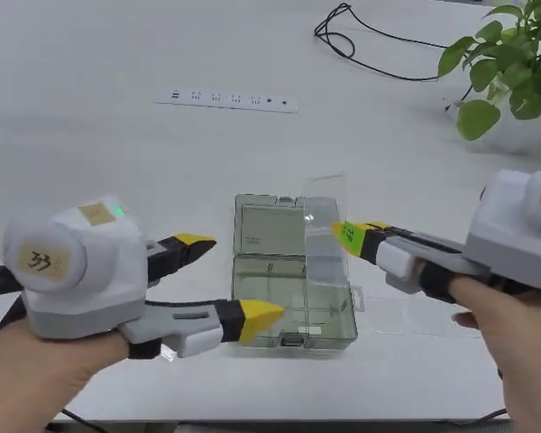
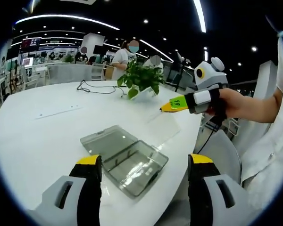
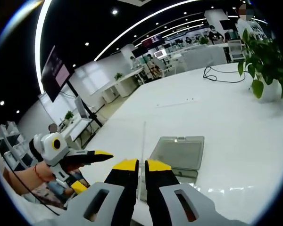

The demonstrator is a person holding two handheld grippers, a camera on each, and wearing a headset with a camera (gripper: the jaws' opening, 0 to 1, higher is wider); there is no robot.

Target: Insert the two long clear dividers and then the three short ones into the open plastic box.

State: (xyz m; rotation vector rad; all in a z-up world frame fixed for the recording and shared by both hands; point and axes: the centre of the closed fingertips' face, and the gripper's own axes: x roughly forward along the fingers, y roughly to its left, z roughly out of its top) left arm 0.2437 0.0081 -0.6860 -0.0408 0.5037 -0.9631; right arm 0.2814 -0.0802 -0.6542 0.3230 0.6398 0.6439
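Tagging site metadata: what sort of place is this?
Probably an open-plan office: a big white table with a power strip and potted plant, under long ceiling light strips.

On the table (image 1: pixel 90 135) sit an open plastic box (image 1: pixel 270 298), a power strip (image 1: pixel 227 98), a cable (image 1: pixel 325 34) and a plant (image 1: pixel 514 45).

Bright, even light comes down from long ceiling strips (image 2: pixel 199 16) and small spot lamps (image 2: pixel 145 21), so the white desk (image 1: pixel 90 153) looks pale and the shadows on it are faint and soft. A small white glint sits on the clear divider (image 1: pixel 325 203). Both gripper views bend hard toward their edges, curving the strips and the desk's rim.
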